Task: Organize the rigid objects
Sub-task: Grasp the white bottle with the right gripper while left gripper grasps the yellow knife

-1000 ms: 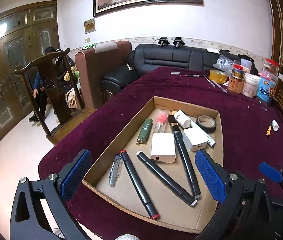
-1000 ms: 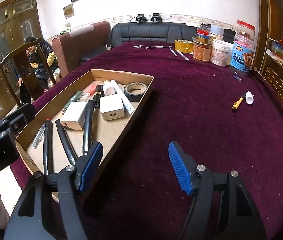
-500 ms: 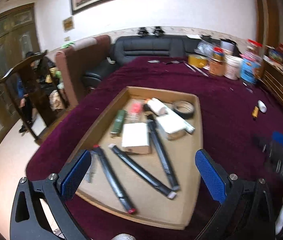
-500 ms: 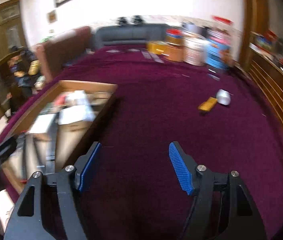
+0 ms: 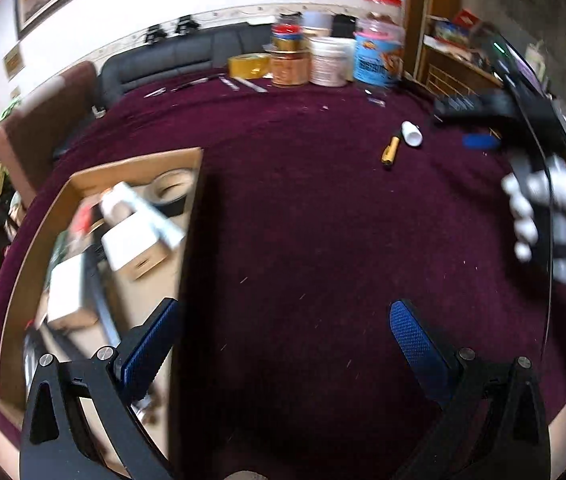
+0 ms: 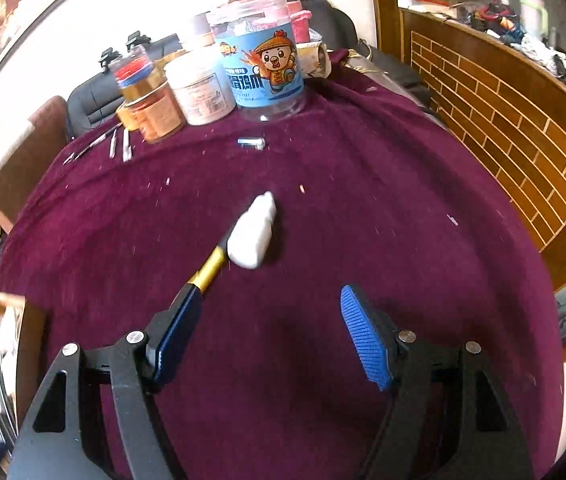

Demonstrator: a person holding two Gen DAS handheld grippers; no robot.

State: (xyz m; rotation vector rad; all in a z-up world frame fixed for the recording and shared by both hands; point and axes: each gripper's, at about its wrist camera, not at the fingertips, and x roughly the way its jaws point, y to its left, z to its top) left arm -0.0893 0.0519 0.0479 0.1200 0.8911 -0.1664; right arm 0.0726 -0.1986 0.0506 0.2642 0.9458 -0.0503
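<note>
The jaws of the right gripper point(image 6: 271, 332) are spread apart and empty; the white bottle point(image 6: 253, 232) is seen above them, at frame centre, beside the yellow pen point(image 6: 209, 266).

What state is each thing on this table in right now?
Left gripper: open, empty.
Right gripper: open, empty.
White bottle: lying on its side, cap on.
Yellow pen: lying flat, touching the bottle.
Cardboard tray: open-topped, holding items.
Blue-label jar: upright, lidded.
</note>
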